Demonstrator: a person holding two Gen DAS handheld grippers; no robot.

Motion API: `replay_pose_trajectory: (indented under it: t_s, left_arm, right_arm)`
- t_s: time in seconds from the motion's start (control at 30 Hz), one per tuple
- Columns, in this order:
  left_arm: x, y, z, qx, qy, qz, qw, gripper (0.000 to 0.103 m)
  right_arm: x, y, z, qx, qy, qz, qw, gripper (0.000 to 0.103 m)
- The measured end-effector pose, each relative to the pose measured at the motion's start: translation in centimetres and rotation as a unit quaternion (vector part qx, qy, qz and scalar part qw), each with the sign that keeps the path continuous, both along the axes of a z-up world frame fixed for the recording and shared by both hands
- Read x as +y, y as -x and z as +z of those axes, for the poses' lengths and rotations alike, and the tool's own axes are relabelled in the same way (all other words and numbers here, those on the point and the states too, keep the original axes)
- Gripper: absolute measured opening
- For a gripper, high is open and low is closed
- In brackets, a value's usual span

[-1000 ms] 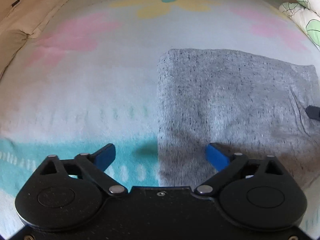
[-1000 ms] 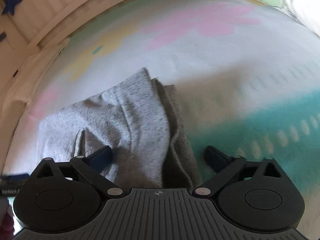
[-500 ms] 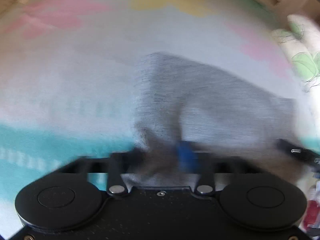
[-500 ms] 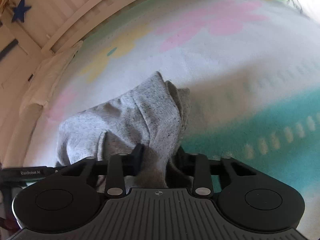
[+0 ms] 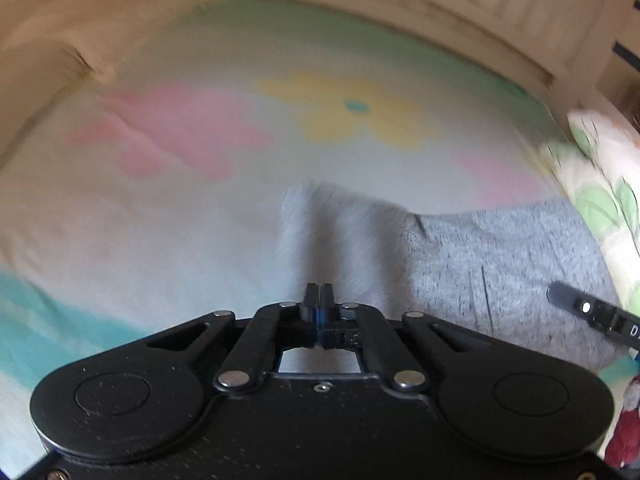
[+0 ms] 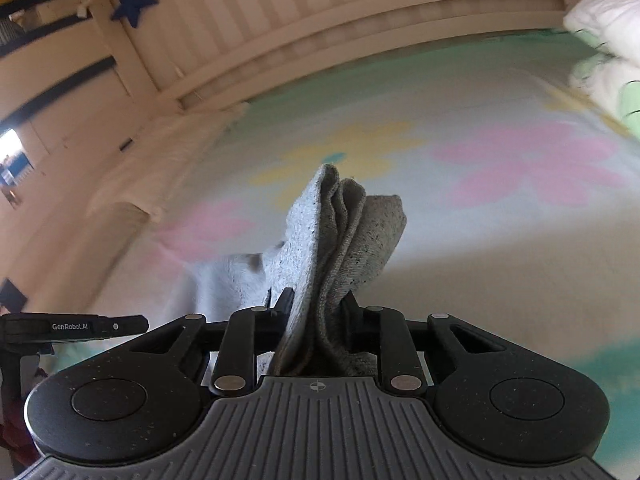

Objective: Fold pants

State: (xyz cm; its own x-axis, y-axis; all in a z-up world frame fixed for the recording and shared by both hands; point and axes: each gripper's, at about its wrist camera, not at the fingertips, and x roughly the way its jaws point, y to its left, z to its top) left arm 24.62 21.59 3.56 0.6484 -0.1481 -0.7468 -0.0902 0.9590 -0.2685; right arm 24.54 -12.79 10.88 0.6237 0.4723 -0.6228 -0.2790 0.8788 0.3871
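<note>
Floral blanket; right tool pinching speckled knit pants.

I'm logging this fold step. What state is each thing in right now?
Left gripper: shut; no cloth visible between its fingers.
Right gripper: shut on the grey pants, bunched and lifted.
Pillow: lying at the bed's edge.
Floral sheet: spread flat.

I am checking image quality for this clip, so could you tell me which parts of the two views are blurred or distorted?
Left wrist view: motion blur smears the bedsheet and the raised part of the grey pants, while the left gripper stays sharp. Right wrist view: the pants are crisp, the background softly blurred. Fisheye bending curves the bed rail in both.
</note>
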Motion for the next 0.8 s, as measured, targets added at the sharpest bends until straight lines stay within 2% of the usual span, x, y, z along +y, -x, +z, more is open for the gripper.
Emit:
replay_pose_trajectory:
  t_s: [0.07,0.13,0.17,0.2,0.23,0.3,0.33,0.37,0.43,0.5,0.57,0.6,0.8]
  left_arm:
    - [1.5,0.3,1.4,-0.031,-0.009,0.012,0.9994,0.0]
    - [2.6,0.7,2.5,-0.056,-0.04,0.03,0.9972,0.0]
    - [2.9,0.8,2.6,-0.058,-0.058,0.043,0.9957,0.0]
    - [3.3,0.7,2.1,-0.052,-0.075,0.055,0.9943,0.0]
    - [3.2,0.7,1.3,-0.042,-0.083,0.063,0.9937,0.002]
    - [3.2,0.4,0.1,-0.021,-0.078,0.069,0.9944,0.004]
    - [3.3,0.6,-0.1,-0.01,-0.074,0.065,0.9951,0.005]
    - [2.8,0.2,-0.5,0.0,-0.075,0.056,0.9956,0.008]
    - [1.8,0.1,-1.2,0.018,-0.084,0.031,0.9958,0.02]
    - [0.8,-0.2,-2.1,0.032,-0.081,0.015,0.9961,0.049]
    - [0.4,0.5,-2.8,0.042,-0.066,-0.002,0.9969,0.065]
    - [0.0,0.5,-3.4,0.046,-0.055,-0.015,0.9973,0.069]
    - [-1.2,-0.2,-6.0,0.082,-0.062,-0.017,0.9946,0.069]
  right_arm:
    - [1.4,-0.8,0.1,0.0,-0.028,0.014,1.0,0.022]
    - [2.6,-1.9,0.1,-0.027,-0.017,0.009,0.999,0.022]
    - [2.9,-2.6,-0.3,-0.034,-0.004,-0.002,0.999,0.026]
    - [2.8,-3.4,-0.8,-0.027,0.017,-0.021,0.999,0.031]
    - [2.8,-4.3,-1.6,-0.011,0.063,-0.055,0.996,0.034]
    - [2.6,-5.2,-3.0,0.014,0.158,-0.108,0.981,0.037]
    - [2.1,-5.4,-3.4,0.013,0.18,-0.123,0.976,0.037]
    - [1.6,-5.4,-3.5,0.009,0.178,-0.133,0.975,0.037]
    - [-0.1,-5.6,-3.4,0.014,0.118,-0.129,0.985,0.039]
    - [-1.8,-6.0,-3.4,0.029,0.055,-0.122,0.991,0.052]
    - [-3.0,-6.4,-3.7,0.037,0.02,-0.111,0.993,0.062]
    - [-3.5,-6.6,-4.0,0.042,0.012,-0.106,0.993,0.065]
    - [-4.0,-5.6,-6.9,0.088,0.006,-0.108,0.99,0.067]
